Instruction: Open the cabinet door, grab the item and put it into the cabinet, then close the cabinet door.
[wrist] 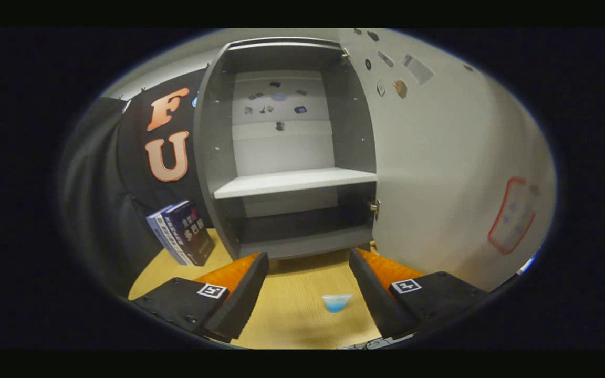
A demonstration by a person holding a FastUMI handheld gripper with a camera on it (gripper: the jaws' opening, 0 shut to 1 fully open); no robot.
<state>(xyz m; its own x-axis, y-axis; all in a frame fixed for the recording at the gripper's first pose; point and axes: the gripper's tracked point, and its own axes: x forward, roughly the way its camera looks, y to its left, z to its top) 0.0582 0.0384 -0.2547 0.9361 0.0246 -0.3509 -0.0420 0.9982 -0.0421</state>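
The tall grey cabinet (287,157) stands open, its white door (439,157) swung right; the gripper (308,273) is spread wide and empty; a small blue translucent item (336,303) lies on the wooden table (292,310) between the fingers; grabbing looks next: descend, then close on it.

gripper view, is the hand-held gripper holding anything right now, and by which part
Nothing is held. The hand-held gripper is open, its fingers spread apart over the wooden table, facing the open cabinet. The books stand untouched beside the cabinet.
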